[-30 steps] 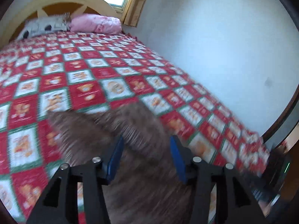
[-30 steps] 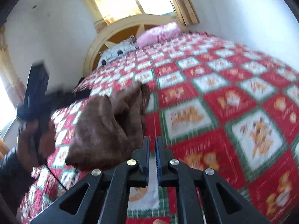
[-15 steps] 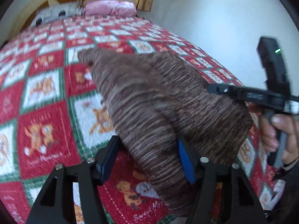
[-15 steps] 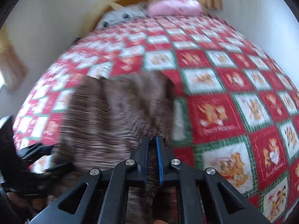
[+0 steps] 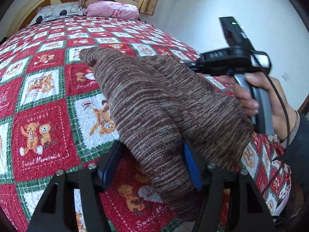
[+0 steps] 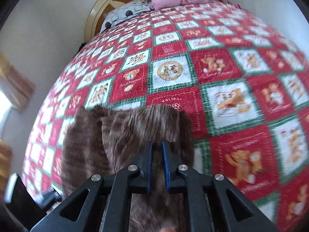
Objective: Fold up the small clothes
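On bed quilt (image 5: 44,104), brown striped knit garment (image 5: 154,96) (folded lengthwise), fuzzy, rumpled

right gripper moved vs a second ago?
Yes. The right gripper has swung from over the quilt beside the brown knit garment to right above it, headboard still ahead.

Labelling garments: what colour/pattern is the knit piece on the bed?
The knit garment is brown with fine lighter and darker horizontal stripes, a marled look. Sharpest in the left wrist view.
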